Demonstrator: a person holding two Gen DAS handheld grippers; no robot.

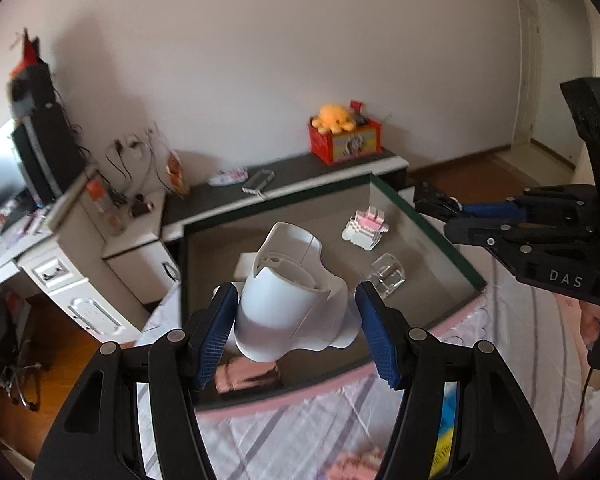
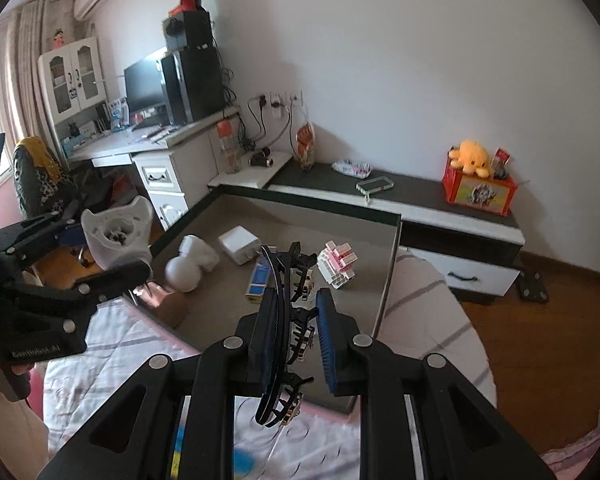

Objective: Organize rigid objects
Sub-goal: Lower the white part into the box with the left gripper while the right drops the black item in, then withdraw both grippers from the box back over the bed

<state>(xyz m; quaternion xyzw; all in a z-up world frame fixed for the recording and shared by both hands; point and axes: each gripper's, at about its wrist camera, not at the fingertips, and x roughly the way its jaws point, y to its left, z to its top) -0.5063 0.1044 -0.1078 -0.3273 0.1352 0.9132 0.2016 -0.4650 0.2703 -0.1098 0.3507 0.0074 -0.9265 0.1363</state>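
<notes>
My left gripper (image 1: pixel 296 294) is shut on a white plastic shell (image 1: pixel 292 300), its blue pads on either side, and holds it above the near end of a shallow green-rimmed box (image 1: pixel 428 224) on the bed. My right gripper (image 2: pixel 296 298) is shut on a black hair claw clip (image 2: pixel 284 320) over the box's near right corner. In the left wrist view the right gripper (image 1: pixel 434 204) shows at the box's right rim. The right wrist view has the left gripper (image 2: pixel 112 248) with the shell (image 2: pixel 116 236) at the left.
Inside the box (image 2: pixel 392 264) lie a pink-and-white block model (image 2: pixel 338 264), a white charger (image 2: pixel 240 244), a white figure (image 2: pixel 190 264), a blue carton (image 2: pixel 260 276) and a clear plastic piece (image 1: pixel 388 274). A low cabinet (image 2: pixel 420 200) with a red toy box (image 2: pixel 480 188) stands behind. A desk (image 2: pixel 156 160) is at the left.
</notes>
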